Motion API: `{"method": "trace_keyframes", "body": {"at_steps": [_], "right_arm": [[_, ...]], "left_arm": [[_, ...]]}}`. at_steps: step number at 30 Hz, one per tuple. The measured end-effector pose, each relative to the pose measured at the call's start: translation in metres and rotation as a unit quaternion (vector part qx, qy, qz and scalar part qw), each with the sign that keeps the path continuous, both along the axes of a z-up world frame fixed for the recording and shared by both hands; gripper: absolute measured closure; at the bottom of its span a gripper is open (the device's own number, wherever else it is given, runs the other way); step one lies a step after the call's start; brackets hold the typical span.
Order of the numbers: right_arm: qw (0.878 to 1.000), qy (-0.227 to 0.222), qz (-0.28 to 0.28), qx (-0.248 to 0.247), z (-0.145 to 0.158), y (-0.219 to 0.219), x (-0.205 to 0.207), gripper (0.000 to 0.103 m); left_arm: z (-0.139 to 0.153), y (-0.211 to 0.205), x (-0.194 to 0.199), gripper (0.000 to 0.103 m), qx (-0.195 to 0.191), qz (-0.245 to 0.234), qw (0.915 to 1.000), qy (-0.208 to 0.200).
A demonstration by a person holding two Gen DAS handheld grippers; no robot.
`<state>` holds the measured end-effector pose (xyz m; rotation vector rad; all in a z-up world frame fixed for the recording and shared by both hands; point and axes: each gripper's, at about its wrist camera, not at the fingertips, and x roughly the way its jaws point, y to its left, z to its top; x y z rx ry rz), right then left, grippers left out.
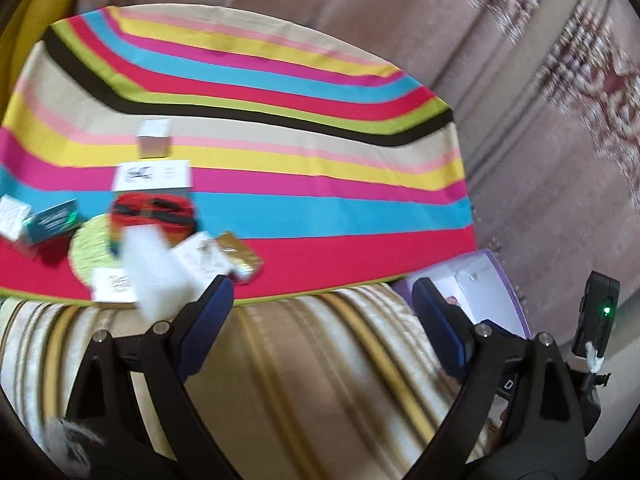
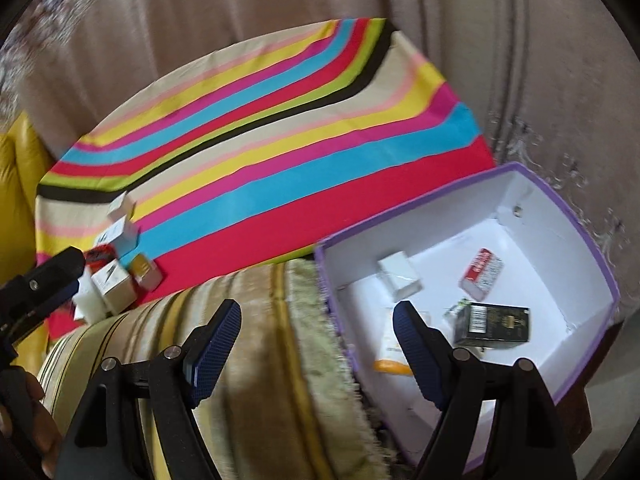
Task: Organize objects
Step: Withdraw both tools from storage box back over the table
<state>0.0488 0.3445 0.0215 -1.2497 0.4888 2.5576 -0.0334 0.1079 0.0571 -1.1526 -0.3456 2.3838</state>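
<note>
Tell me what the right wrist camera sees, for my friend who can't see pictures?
A purple box with white insides holds a few small packages, including a black carton. The open, empty right gripper hovers beside it. More little boxes sit on a bright striped cloth to the left.

Striped cloth (image 1: 280, 80): one
Purple box (image 2: 592, 248): one
Packets inside the purple box: about five
Grippers: two, left gripper (image 1: 322, 304) and right gripper (image 2: 316, 320)

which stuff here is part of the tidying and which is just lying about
Job:
purple box
black carton
gold box
yarn
white box

Lying about:
striped cloth
carpet
</note>
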Motion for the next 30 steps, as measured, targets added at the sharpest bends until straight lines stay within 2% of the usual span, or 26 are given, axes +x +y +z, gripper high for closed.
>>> {"method": "trace_keyframes", "body": {"at_steps": [7,16,24,30], "right_arm": [[0.999,-0.01,0.052,0.008,0.0,-0.028,-0.019,0.024],[0.993,-0.012,0.113,0.011,0.002,-0.066,-0.041,0.024],[0.982,-0.003,0.187,0.035,0.01,-0.118,-0.067,0.024],[0.973,-0.002,0.224,0.052,0.013,-0.147,-0.082,0.024]], "left_arm": [[-0.005,-0.058,0.008,0.011,0.008,0.06,0.9982,-0.005],[-0.018,-0.117,0.008,0.015,0.008,0.125,0.9919,-0.021],[-0.027,-0.157,0.004,0.016,0.006,0.167,0.9855,-0.027],[-0.033,-0.177,-0.002,0.016,0.011,0.181,0.9827,-0.034]]}}
